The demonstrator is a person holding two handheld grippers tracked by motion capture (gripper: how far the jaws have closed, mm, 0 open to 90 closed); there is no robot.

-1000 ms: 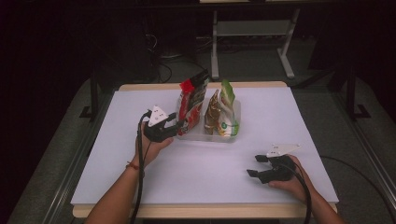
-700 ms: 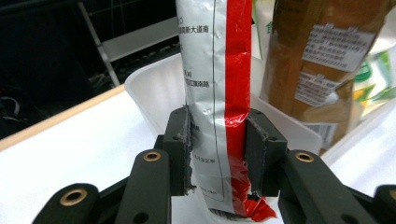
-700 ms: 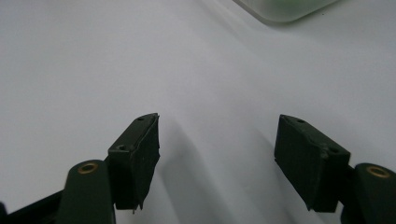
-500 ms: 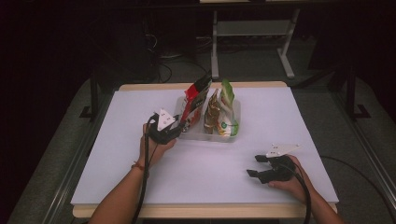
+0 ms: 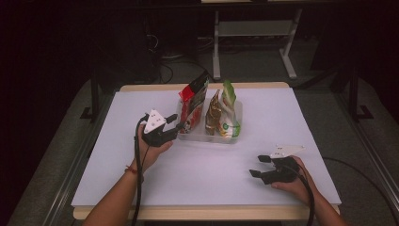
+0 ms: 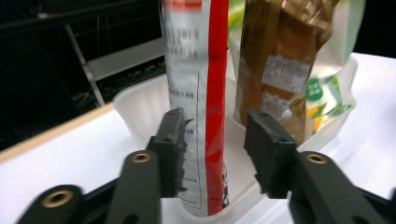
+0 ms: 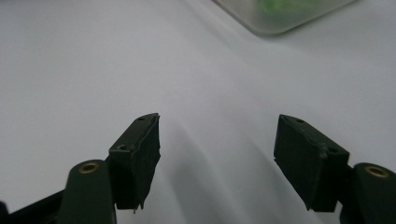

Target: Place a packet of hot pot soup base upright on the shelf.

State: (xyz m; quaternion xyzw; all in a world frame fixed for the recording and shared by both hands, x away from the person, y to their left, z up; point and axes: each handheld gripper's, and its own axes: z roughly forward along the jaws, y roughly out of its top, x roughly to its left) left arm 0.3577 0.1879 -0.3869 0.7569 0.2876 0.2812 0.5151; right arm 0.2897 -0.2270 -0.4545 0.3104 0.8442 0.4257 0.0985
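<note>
Since the earlier frames the left tool (image 5: 175, 125) had drawn slightly nearer along the left end of the clear tray (image 5: 207, 137), and the red-and-white pouch (image 5: 192, 102) beside it had tipped from upright to leaning right at the top; its jaws had just been opening, with the pouch between them. The right tool (image 5: 256, 165) had kept its place.

In the high view, the left tool lay level at the tray's left end, tips at the pouch's lower part. A crinkled gold pouch (image 5: 214, 113) and a green-and-white pouch (image 5: 229, 112) stood to the right in the same tray on the white table (image 5: 113, 155). The right tool rested well apart, near the right front of the table.

In the left gripper view, the glossy red-and-white pouch (image 6: 198, 93) stood between the ribbed black pads (image 6: 175, 149); the left pad lay against its white face, the right pad stood clear of its red edge, so the tool (image 6: 215, 151) was spread. Small print ran down the white face, too blurred to read. The gold pouch (image 6: 280, 60) carried a pale label, also unreadable. The tray's wall (image 6: 140, 107) was translucent plastic.

In the right gripper view, the tool (image 7: 217, 158) stood spread over bare table (image 7: 84, 65), nothing between its jaws, a tray corner (image 7: 275, 18) far off.
</note>
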